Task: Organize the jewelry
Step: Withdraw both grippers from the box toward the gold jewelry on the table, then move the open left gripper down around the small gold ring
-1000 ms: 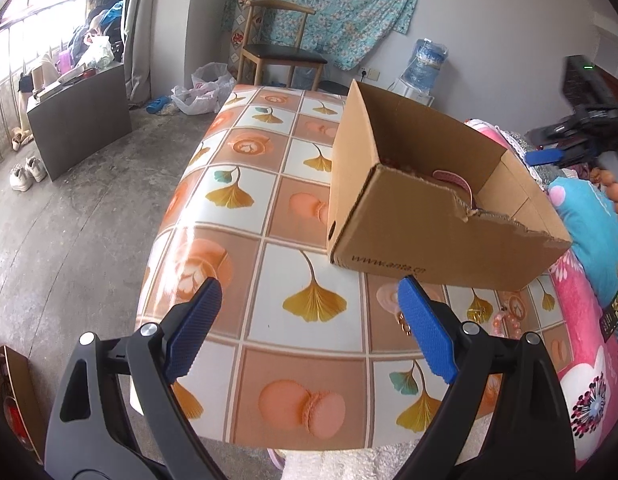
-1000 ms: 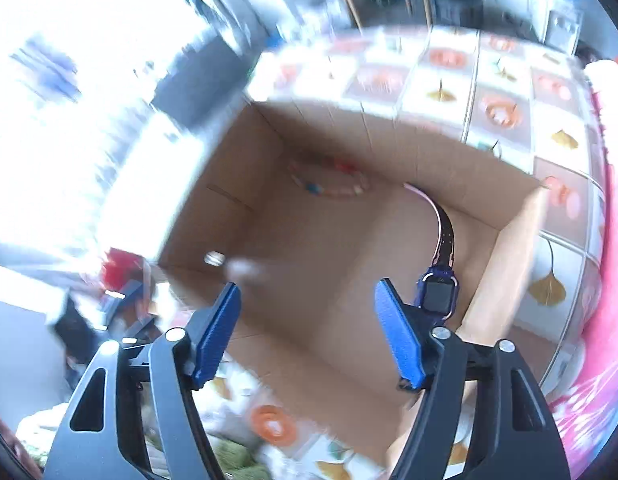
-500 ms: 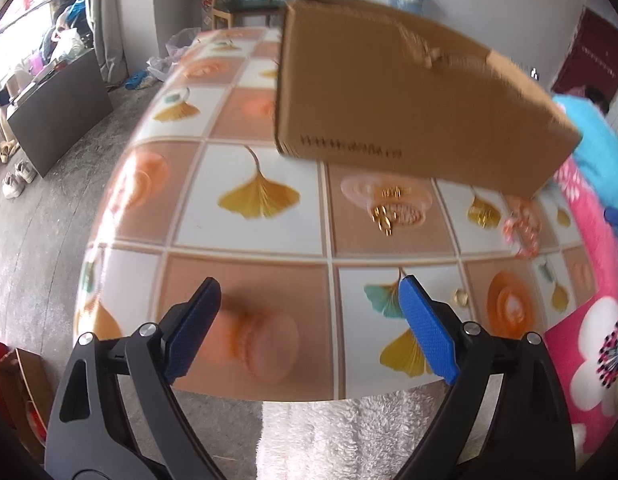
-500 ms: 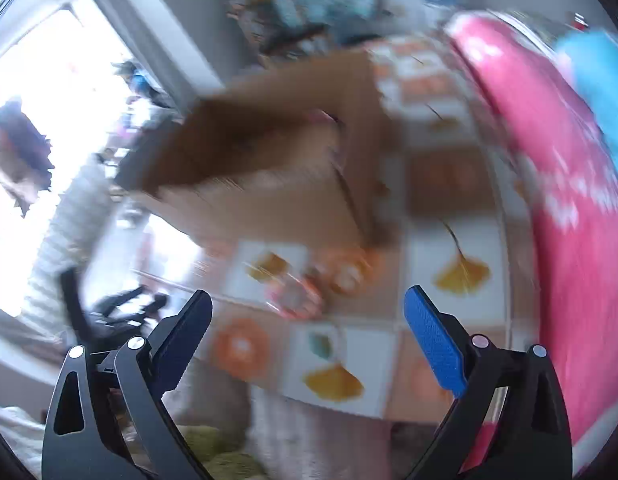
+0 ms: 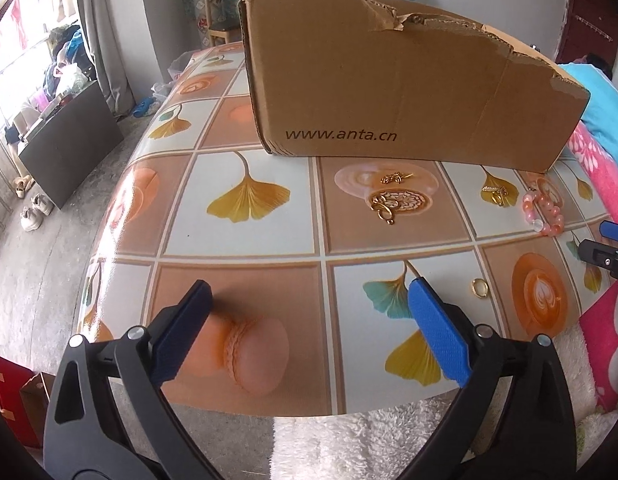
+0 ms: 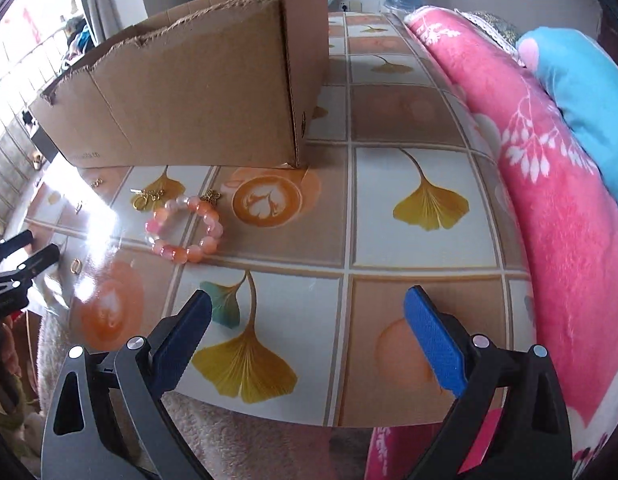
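Bead bracelet [image 6: 185, 229], ahead-left of opening right hand-held gripper [image 6: 309, 340]

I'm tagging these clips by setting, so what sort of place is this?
Probably a room in a home, perhaps a bedroom: a flowered pink blanket beside the table, shoes on the floor, a wooden chair by the wall.

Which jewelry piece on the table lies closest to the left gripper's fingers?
The small gold ring, lying alone on the cloth just right of the left gripper. The gold earrings and pink bead bracelet lie farther back, nearer the cardboard box.
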Available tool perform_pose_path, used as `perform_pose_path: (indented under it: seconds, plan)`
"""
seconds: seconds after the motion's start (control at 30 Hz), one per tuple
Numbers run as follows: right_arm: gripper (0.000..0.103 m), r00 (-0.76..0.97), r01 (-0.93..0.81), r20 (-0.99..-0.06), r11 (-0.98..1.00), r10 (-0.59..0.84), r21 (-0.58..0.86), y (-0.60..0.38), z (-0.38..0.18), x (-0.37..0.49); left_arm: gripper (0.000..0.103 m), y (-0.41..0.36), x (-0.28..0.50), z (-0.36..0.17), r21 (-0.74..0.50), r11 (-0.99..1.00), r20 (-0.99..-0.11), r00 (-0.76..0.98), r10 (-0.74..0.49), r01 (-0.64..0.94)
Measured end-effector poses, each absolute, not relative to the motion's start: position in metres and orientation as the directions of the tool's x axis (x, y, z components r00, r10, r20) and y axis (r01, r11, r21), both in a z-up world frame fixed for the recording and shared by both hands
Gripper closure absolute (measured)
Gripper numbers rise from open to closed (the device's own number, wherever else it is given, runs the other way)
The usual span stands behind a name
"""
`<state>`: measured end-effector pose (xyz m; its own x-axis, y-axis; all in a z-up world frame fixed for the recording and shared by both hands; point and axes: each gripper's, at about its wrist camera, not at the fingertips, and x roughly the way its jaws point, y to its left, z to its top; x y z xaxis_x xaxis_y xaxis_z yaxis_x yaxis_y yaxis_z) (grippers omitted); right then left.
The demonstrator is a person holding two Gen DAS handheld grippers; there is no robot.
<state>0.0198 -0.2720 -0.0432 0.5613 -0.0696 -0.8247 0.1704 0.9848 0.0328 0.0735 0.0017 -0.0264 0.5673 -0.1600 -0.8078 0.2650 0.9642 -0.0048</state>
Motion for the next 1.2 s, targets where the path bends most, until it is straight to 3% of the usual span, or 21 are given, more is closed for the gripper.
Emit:
perform_pose_path:
  seconds: [0.47, 0.87, 1.1, 1.2]
  plan:
    - [0.006, 0.57, 0.203, -0.815, 0.979, -0.104, 0.017, -0.271, -0.044, 0.017, 0.007, 0.005, 0.074, -0.026, -0.003, 0.96, -0.824, 0.543, -0.162, 0.282]
    - [0.006, 0.605, 0.127, -0.791, 0.992, -0.092, -0.019, -0.27, -0.04, 0.008, 0.007, 0.005, 0.073, -0.026, -0.003, 0.957, -0.82, 0.547, -0.169, 0.291]
    - [0.006, 0.711, 0.067, -0.702, 0.989, 0.043, 0.128, -0.273, -0.008, -0.002, 0.007, 0.007, 0.068, -0.021, -0.018, 0.956, -0.791, 0.58, -0.194, 0.294]
    - [0.015, 0.735, 0.028, -0.669, 0.981, 0.109, 0.191, -0.272, 0.001, -0.002, 0.008, 0.005, 0.058, -0.008, -0.069, 0.942, -0.753, 0.602, -0.266, 0.33]
